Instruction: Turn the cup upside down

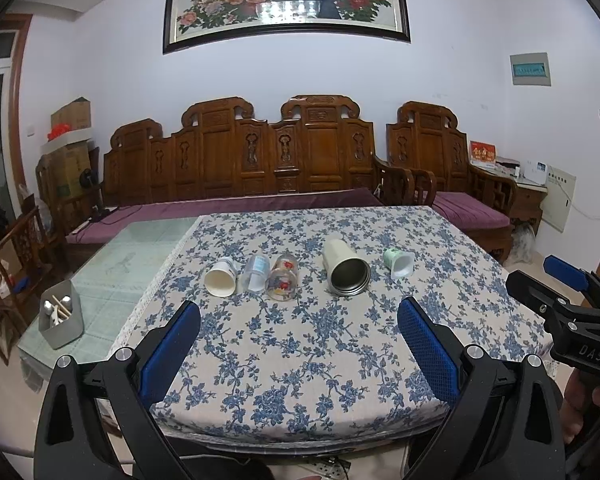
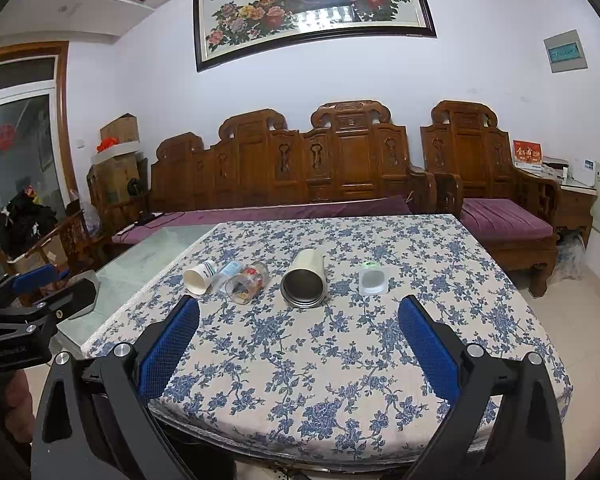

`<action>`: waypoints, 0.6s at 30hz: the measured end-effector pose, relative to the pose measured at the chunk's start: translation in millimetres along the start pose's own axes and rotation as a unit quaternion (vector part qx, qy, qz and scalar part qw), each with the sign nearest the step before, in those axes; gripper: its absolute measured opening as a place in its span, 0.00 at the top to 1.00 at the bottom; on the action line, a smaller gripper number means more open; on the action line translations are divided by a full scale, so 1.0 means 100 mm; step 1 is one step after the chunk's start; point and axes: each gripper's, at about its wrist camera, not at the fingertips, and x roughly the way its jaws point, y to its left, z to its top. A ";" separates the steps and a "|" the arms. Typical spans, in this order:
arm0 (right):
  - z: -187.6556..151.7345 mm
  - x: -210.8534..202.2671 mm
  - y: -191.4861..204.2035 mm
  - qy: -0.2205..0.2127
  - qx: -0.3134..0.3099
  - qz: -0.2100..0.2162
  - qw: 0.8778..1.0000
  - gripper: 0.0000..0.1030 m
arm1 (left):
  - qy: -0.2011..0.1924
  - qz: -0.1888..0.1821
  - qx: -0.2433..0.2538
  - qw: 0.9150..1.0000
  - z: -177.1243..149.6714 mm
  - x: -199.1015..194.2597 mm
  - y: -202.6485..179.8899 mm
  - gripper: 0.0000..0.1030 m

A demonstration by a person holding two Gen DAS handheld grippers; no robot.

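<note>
Several cups lie on their sides in a row on the flowered tablecloth [image 1: 300, 344], mouths toward me: a white paper cup [image 1: 221, 277] [image 2: 198, 277], a clear plastic cup [image 1: 257, 273] [image 2: 229, 271], a printed glass [image 1: 283, 277] [image 2: 247, 282], a cream steel tumbler [image 1: 346, 267] [image 2: 305, 279] and a small green-and-white cup [image 1: 399, 263] [image 2: 373, 280]. My left gripper [image 1: 299, 312] is open and empty, near the table's front edge, short of the cups. My right gripper [image 2: 299, 312] is open and empty, likewise short of them.
A grey holder with sticks [image 1: 61, 315] stands on the glass tabletop [image 1: 140, 248] left of the cloth. A carved wooden sofa [image 1: 260, 160] with purple cushions runs behind the table. Each gripper shows at the other view's side edge.
</note>
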 end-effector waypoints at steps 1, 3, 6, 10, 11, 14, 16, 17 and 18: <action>0.00 0.00 0.00 0.000 0.000 0.000 1.000 0.03 | 0.000 0.000 0.000 1.000 0.00 0.00 0.00 0.08; 0.00 0.00 0.00 0.000 0.000 0.000 1.000 0.03 | 0.000 0.000 0.000 1.000 0.01 0.00 0.00 0.08; 0.01 0.00 0.01 -0.001 0.000 -0.001 1.000 0.03 | 0.000 0.000 0.000 1.000 0.00 0.00 0.00 0.08; 0.00 0.00 0.00 -0.001 0.001 -0.001 1.000 0.03 | 0.000 0.000 0.001 1.000 0.00 0.00 -0.01 0.08; 0.00 0.00 0.00 0.000 0.001 -0.001 1.000 0.03 | 0.000 0.000 0.001 1.000 -0.01 0.00 -0.01 0.08; 0.00 0.00 0.00 -0.001 0.001 -0.001 1.000 0.03 | 0.000 0.000 0.001 1.000 -0.01 0.00 -0.01 0.08; 0.00 0.00 0.01 -0.001 0.001 0.000 1.000 0.03 | 0.000 0.000 0.001 1.000 0.00 0.00 -0.01 0.08; 0.01 -0.01 0.01 0.000 0.001 0.000 1.000 0.03 | 0.000 0.000 0.001 1.000 -0.01 0.00 -0.01 0.08; 0.01 -0.01 0.01 -0.001 0.001 0.000 1.000 0.03 | 0.000 0.000 0.001 1.000 0.00 0.00 -0.01 0.08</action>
